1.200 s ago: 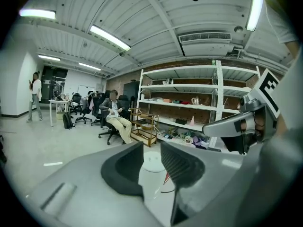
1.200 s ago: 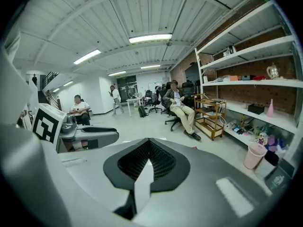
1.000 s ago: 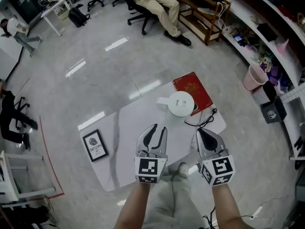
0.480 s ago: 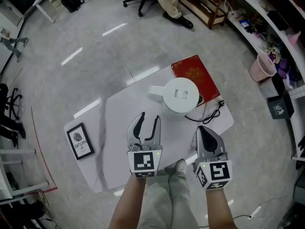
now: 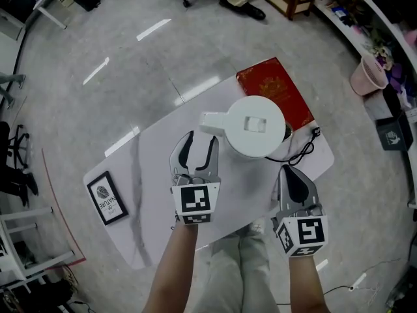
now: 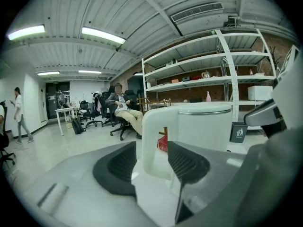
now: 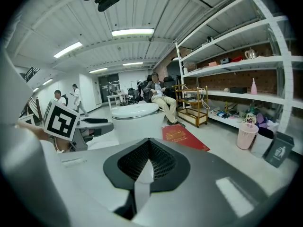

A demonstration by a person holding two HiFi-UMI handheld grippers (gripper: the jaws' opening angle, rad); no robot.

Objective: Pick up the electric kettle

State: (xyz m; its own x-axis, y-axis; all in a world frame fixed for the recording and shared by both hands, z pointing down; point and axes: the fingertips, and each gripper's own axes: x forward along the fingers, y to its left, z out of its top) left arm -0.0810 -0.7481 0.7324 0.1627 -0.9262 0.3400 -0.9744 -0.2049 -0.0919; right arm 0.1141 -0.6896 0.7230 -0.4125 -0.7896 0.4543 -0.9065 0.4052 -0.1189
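A white electric kettle [image 5: 257,126] stands on the white table [image 5: 156,175], its handle [image 5: 210,121] pointing left. My left gripper [image 5: 201,139] is open right at the handle. In the left gripper view the handle [image 6: 152,126] stands upright between the two black pads [image 6: 118,162], with narrow gaps at the sides. My right gripper [image 5: 288,171] is shut on nothing, low and to the right of the kettle, by the table's near edge. In the right gripper view the kettle [image 7: 135,119] is ahead and slightly left.
A red book [image 5: 273,90] lies behind the kettle, partly under it. A black cord [image 5: 303,150] trails to the kettle's right. A framed picture [image 5: 105,197] lies at the table's left end. A pink bin [image 5: 368,77] and shelves are at the right.
Both grippers have moved forward to the kettle. The left gripper has come up to the handle with its jaws still open. The right gripper stays shut.
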